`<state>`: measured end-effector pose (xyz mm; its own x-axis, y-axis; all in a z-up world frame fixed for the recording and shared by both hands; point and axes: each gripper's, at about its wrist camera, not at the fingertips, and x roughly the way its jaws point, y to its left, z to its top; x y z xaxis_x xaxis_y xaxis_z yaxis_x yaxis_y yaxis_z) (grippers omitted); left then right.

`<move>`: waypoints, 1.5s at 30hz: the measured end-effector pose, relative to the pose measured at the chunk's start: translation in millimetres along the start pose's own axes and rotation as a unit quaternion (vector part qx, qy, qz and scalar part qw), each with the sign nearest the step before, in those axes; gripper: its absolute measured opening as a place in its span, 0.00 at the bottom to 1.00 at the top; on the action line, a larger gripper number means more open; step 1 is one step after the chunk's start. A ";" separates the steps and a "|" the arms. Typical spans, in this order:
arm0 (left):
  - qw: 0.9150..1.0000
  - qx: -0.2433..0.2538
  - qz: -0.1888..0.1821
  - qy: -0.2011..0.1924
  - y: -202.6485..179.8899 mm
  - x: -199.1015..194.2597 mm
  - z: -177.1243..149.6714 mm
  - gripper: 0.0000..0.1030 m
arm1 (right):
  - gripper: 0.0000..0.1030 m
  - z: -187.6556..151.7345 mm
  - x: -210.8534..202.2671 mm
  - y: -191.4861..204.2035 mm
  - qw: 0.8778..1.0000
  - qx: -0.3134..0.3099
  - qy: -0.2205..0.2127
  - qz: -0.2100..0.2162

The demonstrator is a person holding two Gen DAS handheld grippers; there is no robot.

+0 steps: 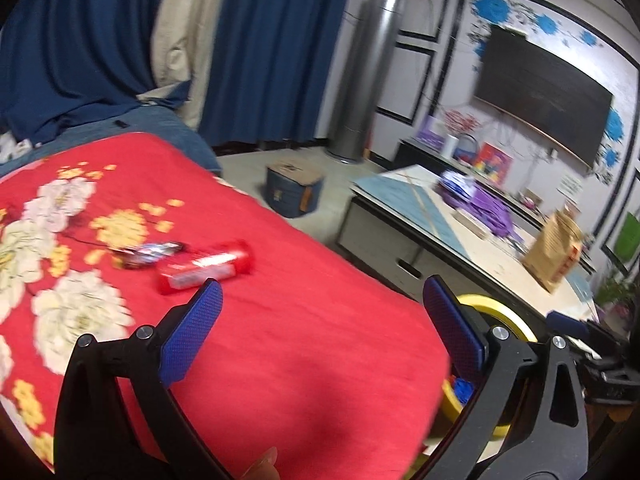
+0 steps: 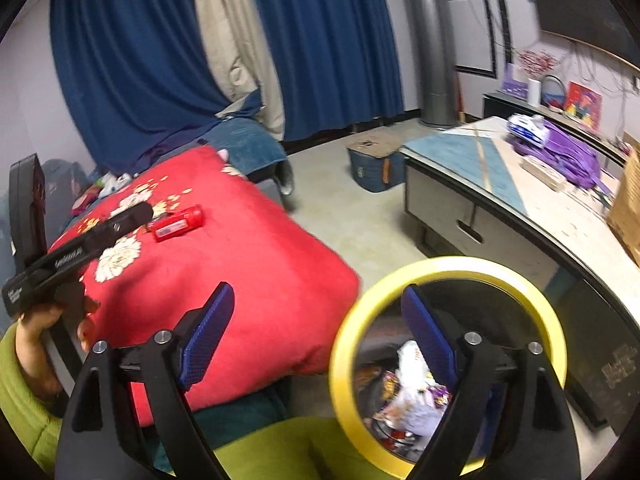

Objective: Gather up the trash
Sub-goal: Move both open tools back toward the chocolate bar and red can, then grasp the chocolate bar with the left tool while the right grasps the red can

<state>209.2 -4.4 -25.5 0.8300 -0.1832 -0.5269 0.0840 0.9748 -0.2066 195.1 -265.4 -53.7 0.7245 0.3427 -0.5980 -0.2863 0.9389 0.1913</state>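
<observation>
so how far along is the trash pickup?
Partly done: the yellow-rimmed bin already holds wrappers. In hand: nothing, both the left hand-held gripper and the right hand-held gripper are open and empty. Left: the red packet and dark wrapper on the red blanket.

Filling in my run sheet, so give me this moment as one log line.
left gripper open, empty | right gripper open, empty | red wrapper and dark wrapper on red blanket | yellow bin holds trash

Home living room: blue curtains (image 2: pixel 328 40), wall-mounted television (image 1: pixel 540 108), low tabletop (image 1: pixel 404 196) with drawer, red floral blanket (image 1: pixel 260 320), tiled floor.
</observation>
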 end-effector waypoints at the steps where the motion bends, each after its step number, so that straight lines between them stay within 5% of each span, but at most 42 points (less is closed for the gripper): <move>1: 1.000 -0.004 0.005 -0.002 7.6 -1.3 2.7 0.89 | 0.83 2.4 2.2 4.7 1.000 -0.003 0.000 0.003; 9: 0.998 -0.011 0.055 -0.003 76.1 -10.3 21.9 0.89 | 0.83 25.0 39.9 57.8 0.999 -0.027 0.007 0.034; 16: 0.998 0.012 0.062 0.027 119.4 -2.0 26.1 0.89 | 0.83 48.1 89.0 99.0 0.997 -0.032 0.024 0.064; 22: 0.998 -0.020 0.039 0.050 147.8 12.9 25.0 0.74 | 0.83 68.1 125.9 121.5 0.996 -0.034 0.017 0.080; 27: 0.997 -0.029 0.025 0.065 156.5 31.1 24.9 0.65 | 0.59 81.6 165.8 122.4 0.995 -0.039 0.046 0.081; 34: 0.992 -0.080 -0.010 0.096 180.0 63.6 29.7 0.60 | 0.58 87.2 196.4 136.2 0.989 -0.041 0.073 0.122; 37: 0.988 -0.090 -0.034 0.117 184.6 74.4 28.2 0.46 | 0.58 89.2 208.7 142.9 0.988 -0.052 0.076 0.122; 38: 0.987 -0.092 -0.036 0.127 184.8 77.8 26.5 0.30 | 0.55 89.4 213.4 143.2 0.988 -0.050 0.079 0.122; 39: 0.986 -0.093 -0.036 0.131 184.9 79.2 24.6 0.26 | 0.51 89.5 218.4 142.9 0.987 -0.046 0.086 0.128; 45: 0.987 -0.098 -0.045 0.118 185.3 66.0 21.3 0.22 | 0.21 88.0 235.3 133.0 0.980 -0.007 0.106 0.167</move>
<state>291.4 166.9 -81.0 0.6697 -0.3155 -0.6723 0.0248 0.9142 -0.4044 382.7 -57.0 -100.4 0.4420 0.6157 -0.6523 -0.4953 0.7738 0.3948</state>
